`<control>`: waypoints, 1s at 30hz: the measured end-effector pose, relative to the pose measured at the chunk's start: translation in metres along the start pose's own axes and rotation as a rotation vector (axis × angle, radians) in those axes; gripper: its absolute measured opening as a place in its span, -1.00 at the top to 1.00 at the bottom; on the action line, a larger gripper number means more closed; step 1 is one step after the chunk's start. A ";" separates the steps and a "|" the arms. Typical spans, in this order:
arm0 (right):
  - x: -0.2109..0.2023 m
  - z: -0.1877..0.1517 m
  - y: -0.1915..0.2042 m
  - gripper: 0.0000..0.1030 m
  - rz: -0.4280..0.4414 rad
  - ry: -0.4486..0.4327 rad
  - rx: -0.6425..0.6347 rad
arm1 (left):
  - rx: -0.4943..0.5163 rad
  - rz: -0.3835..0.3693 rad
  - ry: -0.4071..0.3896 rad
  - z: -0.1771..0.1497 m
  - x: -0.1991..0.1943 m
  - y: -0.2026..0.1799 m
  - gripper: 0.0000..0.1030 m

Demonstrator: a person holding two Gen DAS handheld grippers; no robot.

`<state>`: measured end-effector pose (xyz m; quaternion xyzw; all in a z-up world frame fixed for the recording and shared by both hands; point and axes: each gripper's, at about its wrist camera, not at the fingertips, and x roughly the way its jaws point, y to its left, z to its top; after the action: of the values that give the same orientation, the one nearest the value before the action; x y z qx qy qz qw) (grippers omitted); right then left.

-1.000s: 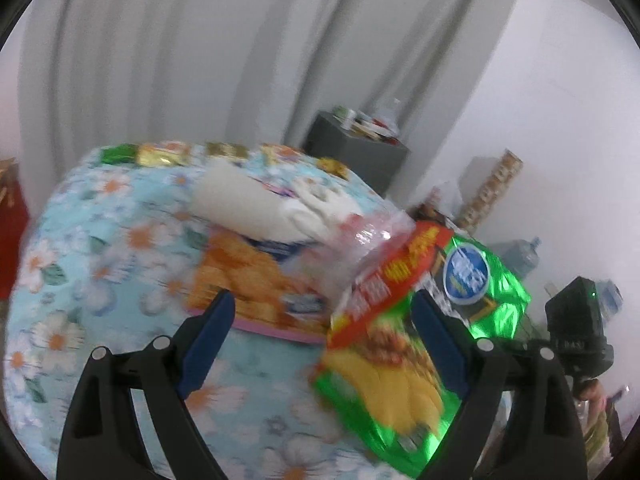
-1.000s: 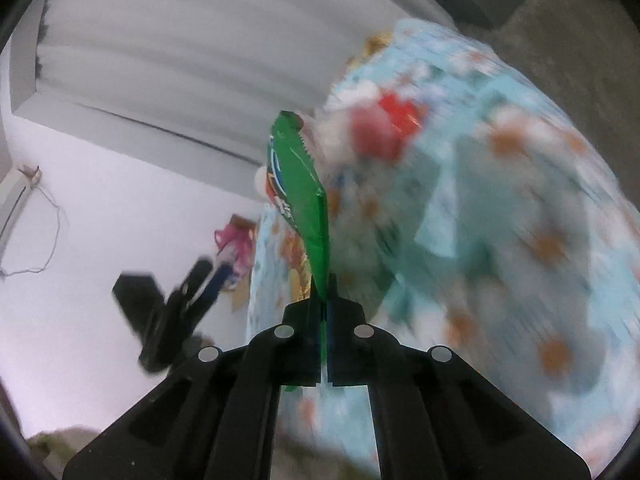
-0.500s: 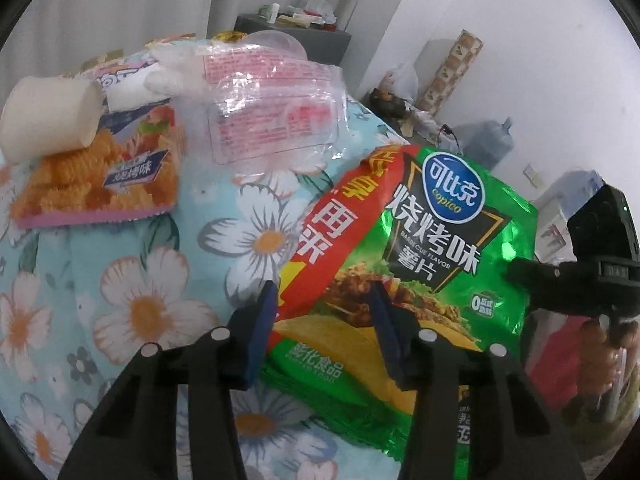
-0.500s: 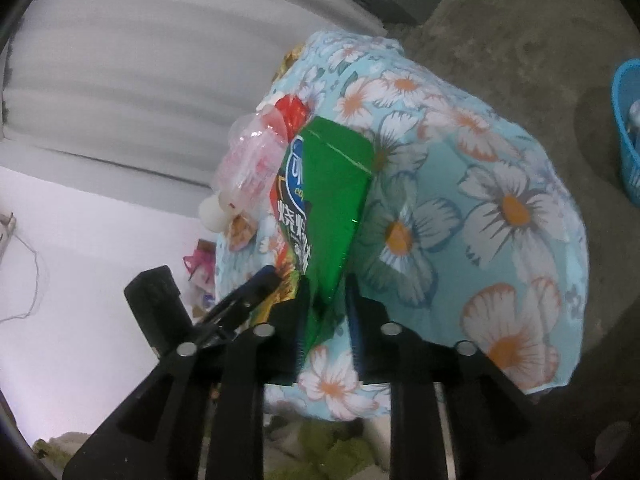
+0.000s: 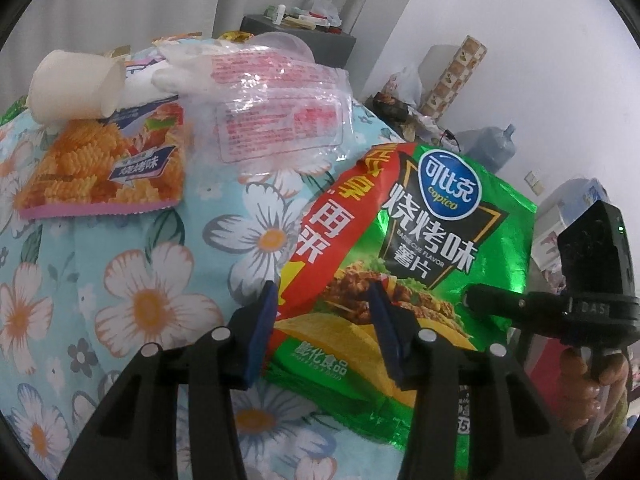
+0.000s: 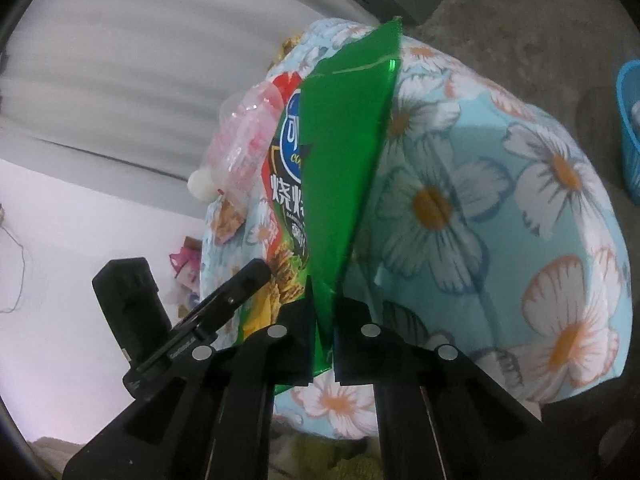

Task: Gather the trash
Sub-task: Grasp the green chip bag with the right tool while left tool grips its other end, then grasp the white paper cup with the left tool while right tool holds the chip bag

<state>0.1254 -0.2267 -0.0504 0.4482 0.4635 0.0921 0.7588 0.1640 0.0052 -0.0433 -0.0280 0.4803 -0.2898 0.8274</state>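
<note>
A green chip bag [image 5: 424,248] lies on the floral-cloth table [image 5: 132,292] at its right edge. My left gripper [image 5: 322,312] is open, its blue-padded fingers straddling the bag's lower left part from above. In the right wrist view the bag [image 6: 344,168] stands edge-on between the fingers of my right gripper [image 6: 323,316], whose jaws stand slightly apart around its edge. The right gripper also shows in the left wrist view [image 5: 560,308], beside the bag. An orange snack packet [image 5: 104,172], a white paper cup [image 5: 76,84] and a clear plastic wrapper [image 5: 276,116] lie further back.
A blue basket [image 6: 630,120] stands on the grey floor to the right of the table. A dark cabinet [image 5: 298,36] with small items and a water jug [image 5: 490,144] stand behind. Grey curtains hang at the back.
My right gripper has loosened from shut on the green bag to slightly apart. The bag has come to lie flat on the table and my left gripper has come down over it.
</note>
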 end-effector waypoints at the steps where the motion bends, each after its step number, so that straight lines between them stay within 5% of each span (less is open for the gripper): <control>1: 0.000 -0.001 0.001 0.91 -0.006 0.000 -0.005 | -0.007 -0.007 -0.004 0.000 -0.002 0.002 0.11; 5: -0.001 -0.001 0.002 0.91 -0.025 0.000 -0.013 | -0.040 -0.020 -0.050 0.008 -0.019 0.016 0.10; 8: 0.001 -0.002 0.002 0.91 -0.029 0.001 -0.013 | -0.107 -0.004 -0.121 0.024 -0.040 0.040 -0.09; 12: 0.004 0.001 0.003 0.91 -0.027 0.001 -0.008 | -0.317 0.034 -0.229 0.051 -0.071 0.098 -0.48; 15: 0.002 0.003 0.002 0.91 -0.025 -0.001 -0.006 | -0.525 0.032 -0.274 0.063 -0.086 0.146 -0.51; 22: -0.002 0.002 -0.004 0.91 -0.020 0.003 0.001 | -0.848 -0.092 -0.247 0.079 -0.079 0.219 -0.51; 30: -0.004 0.004 -0.009 0.90 -0.015 0.004 0.009 | -0.932 -0.086 -0.236 0.093 -0.056 0.235 -0.51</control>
<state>0.1239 -0.2363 -0.0546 0.4479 0.4690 0.0851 0.7564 0.3251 0.2068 -0.0263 -0.4480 0.4603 -0.0726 0.7630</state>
